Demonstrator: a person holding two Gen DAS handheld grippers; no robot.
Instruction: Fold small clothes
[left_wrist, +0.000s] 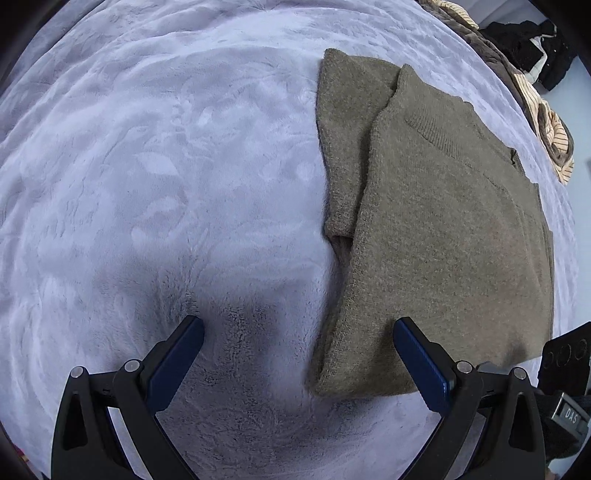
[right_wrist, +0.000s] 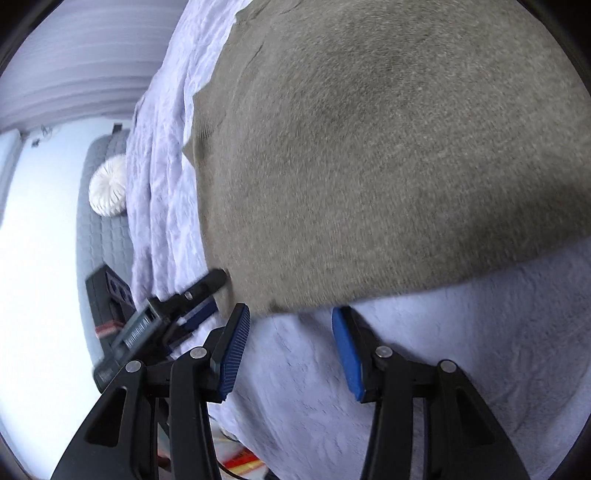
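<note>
While we hold both grippers low over the bed, this is what we see:

Sweater: an olive-brown knit sweater (left_wrist: 443, 229) lies flat on the blanket, folded lengthwise with 1 sleeve (left_wrist: 343, 147) laid along its left side in the left wrist view; its ribbed collar faces the far end; in the right wrist view it fills the upper part of the picture (right_wrist: 388, 155), slightly blurred.

Blanket: a pale lilac plush blanket (left_wrist: 166, 166) covers the bed under the sweater; its pile shows pressed leaf-like marks.

Left gripper: our left gripper (left_wrist: 299, 354) points steeply down; its jaws stand wide apart and grasp nothing; the sweater's near corner lies between them, with 1 blue pad (left_wrist: 421, 365) over the knit; we cannot tell whether that pad touches it.

Right gripper: our right gripper (right_wrist: 291, 350) is released, its 2 blue pads apart with only blanket between them; the sweater's hem lies just beyond the fingertips; the left gripper shows beside it at the hem (right_wrist: 192, 306).

Other clothes: a heap of striped and dark garments (left_wrist: 532, 85) lies at the far right edge of the bed.

Cushion: a round white cushion (right_wrist: 109, 190) sits beyond the blanket on a grey quilted surface (right_wrist: 96, 236).
</note>
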